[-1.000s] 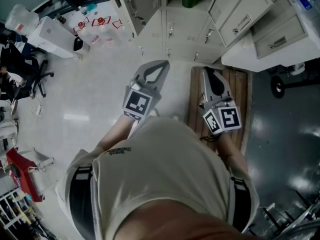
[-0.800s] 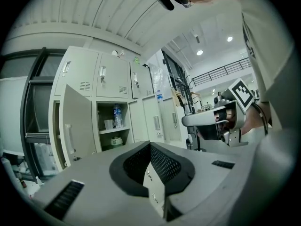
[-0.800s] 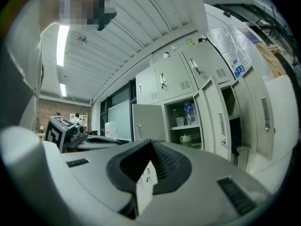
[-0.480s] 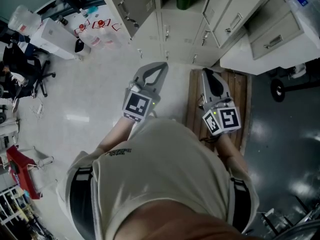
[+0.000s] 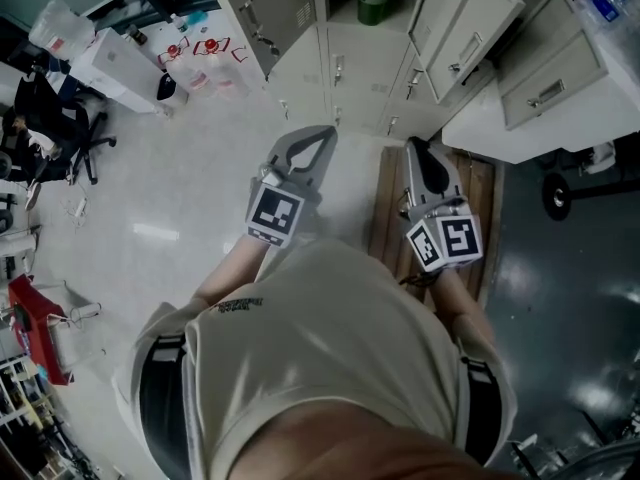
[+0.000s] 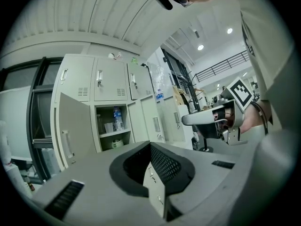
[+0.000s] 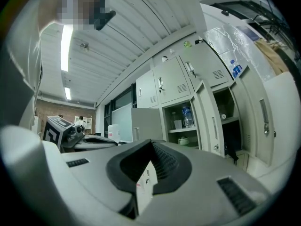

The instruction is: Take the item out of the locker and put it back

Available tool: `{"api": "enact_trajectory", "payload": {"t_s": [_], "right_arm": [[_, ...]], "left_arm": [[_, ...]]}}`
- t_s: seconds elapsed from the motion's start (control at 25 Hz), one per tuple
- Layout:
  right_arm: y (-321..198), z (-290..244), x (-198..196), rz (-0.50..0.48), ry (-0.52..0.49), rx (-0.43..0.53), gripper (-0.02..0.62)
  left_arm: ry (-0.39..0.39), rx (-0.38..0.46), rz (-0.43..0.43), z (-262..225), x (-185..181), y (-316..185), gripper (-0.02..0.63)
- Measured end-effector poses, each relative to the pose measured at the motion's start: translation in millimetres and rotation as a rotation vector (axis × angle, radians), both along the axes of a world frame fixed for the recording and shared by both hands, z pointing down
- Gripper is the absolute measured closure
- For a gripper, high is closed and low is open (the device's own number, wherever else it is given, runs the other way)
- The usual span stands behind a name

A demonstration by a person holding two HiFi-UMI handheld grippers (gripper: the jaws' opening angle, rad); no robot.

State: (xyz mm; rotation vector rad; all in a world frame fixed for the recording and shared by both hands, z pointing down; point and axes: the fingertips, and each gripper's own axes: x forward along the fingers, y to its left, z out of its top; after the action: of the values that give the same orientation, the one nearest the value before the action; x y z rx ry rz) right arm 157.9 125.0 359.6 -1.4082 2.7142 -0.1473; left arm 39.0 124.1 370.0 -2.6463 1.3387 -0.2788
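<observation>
In the head view an open locker (image 5: 345, 28) holds a green jar (image 5: 372, 0) on its shelf. My left gripper (image 5: 318, 138) and right gripper (image 5: 417, 150) are level, side by side, aimed at the lockers and still short of them. Both are shut and hold nothing. The left gripper view shows its gripper (image 6: 150, 147) facing the open compartment, with a water bottle (image 6: 117, 118) and a cup (image 6: 108, 127) above the green jar (image 6: 117, 144). My right gripper (image 7: 151, 145) faces the same bottle (image 7: 186, 117) and jar (image 7: 183, 140).
The locker door (image 6: 70, 135) stands swung out to the left. A wooden pallet (image 5: 482, 193) lies on the floor under my right hand. Grey drawer cabinets (image 5: 545, 83) jut out at the right. Water jugs (image 5: 205, 68) and an office chair (image 5: 60, 133) stand at the left.
The person and both grippers have drifted a little towards the lockers. Both grippers stay shut and empty.
</observation>
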Motion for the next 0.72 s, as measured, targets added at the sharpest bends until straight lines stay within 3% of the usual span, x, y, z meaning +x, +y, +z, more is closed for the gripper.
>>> {"api": "enact_trajectory", "payload": {"t_s": [0.72], "right_arm": [[-66.8, -1.3, -32.1, 0.011, 0.020, 0.003, 0.592]], "left_arm": [[0.025, 0.019, -0.002, -2.7, -35.0, -65.7, 0.594]]}}
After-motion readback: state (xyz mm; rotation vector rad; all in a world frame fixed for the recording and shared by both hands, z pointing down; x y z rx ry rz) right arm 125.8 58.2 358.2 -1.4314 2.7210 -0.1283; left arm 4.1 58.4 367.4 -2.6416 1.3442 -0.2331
